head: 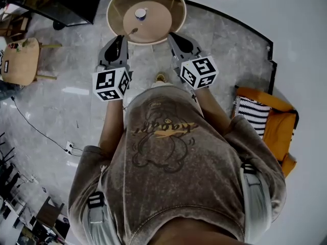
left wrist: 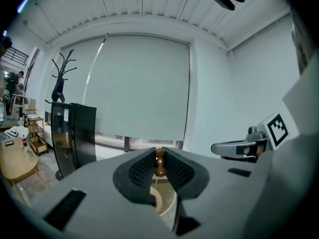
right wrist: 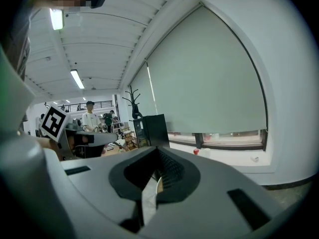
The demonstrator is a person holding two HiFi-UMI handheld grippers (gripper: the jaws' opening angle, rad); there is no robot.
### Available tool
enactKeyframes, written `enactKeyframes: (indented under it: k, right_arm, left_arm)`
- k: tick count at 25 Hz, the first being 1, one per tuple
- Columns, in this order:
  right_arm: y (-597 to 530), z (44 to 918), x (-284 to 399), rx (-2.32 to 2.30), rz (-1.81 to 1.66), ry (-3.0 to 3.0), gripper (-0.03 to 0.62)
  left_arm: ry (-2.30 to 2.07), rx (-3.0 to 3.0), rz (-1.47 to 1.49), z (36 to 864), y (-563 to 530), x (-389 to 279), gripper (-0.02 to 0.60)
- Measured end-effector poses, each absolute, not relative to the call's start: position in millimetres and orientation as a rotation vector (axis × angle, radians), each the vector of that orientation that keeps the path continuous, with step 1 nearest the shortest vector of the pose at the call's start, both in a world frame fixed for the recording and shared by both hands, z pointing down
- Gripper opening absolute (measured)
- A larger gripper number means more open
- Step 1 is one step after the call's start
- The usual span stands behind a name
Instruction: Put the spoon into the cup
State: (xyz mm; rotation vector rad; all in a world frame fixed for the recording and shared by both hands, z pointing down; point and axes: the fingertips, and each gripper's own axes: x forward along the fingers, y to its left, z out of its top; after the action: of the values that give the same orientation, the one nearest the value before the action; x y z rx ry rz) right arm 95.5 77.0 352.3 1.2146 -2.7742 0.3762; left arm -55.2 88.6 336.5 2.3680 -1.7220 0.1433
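At the near rim of the round light wooden table, I hold both grippers, with the spoon in the left one.
My left gripper is clenched on the brown wooden spoon with a beaded handle, and its end reaches over the table's near rim. My right gripper is closed on nothing, at the same rim further right. The small pale cup stands near the table's middle, apart from the spoon.
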Motion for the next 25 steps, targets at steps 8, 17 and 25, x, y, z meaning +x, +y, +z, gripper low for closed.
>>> enactKeyframes:
  k: [8, 17, 25]
  right_arm:
    - [36, 354, 99, 1.16, 0.372, -2.794, 0.017]
    - [5, 356, 92, 1.153, 0.391, -2.798, 0.017]
    - [-28, 366, 87, 1.177, 0.415, -2.771, 0.017]
  left_arm:
    - [-1.765, 2.322, 0.128, 336, 50, -57, 0.049]
    - [-1.769, 2.322, 0.131, 335, 17, -61, 0.049]
    - [-1.742, 2.332, 0.145, 339, -18, -69, 0.049]
